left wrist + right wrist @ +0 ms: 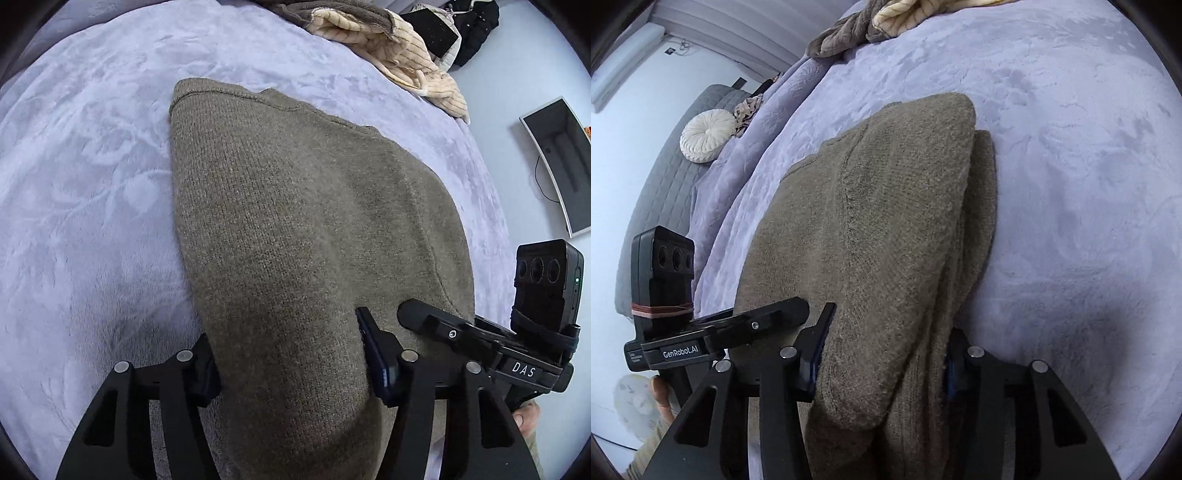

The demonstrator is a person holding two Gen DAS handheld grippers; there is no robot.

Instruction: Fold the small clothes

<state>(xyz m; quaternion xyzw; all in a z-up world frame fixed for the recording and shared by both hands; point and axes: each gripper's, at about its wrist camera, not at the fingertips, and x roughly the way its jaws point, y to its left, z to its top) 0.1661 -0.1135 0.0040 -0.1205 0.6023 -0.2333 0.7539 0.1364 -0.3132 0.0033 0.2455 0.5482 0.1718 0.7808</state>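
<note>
- Olive knit sweater point(295, 229) lies on the lilac fleece blanket point(92, 184), already doubled into layers; its near end bunches up between the fingers of both my grippers.
- Left gripper point(291, 365): jaws set wide apart with the thick knit filling the gap. Whether they pinch it or merely straddle it I cannot tell.
- Right gripper point(882, 362): same picture, wide jaws, stacked layers bulging between them; grip unconfirmed.
- Handling estimate: soft, limp, fairly bulky, fuzzy enough not to slip. Layers could shear apart if lifted by one ply, so take hold through the whole stack at the near corners.
- Ahead of the left gripper, beyond the sweater: cream ribbed garment point(417, 62) at the blanket's far edge.
- Ahead-left of the right gripper: round white cushion point(707, 136).
- Legible writing: "DAS" on the right gripper's body seen from the left camera; "GenRobot.AI" on the left gripper's body seen from the right camera.
</note>
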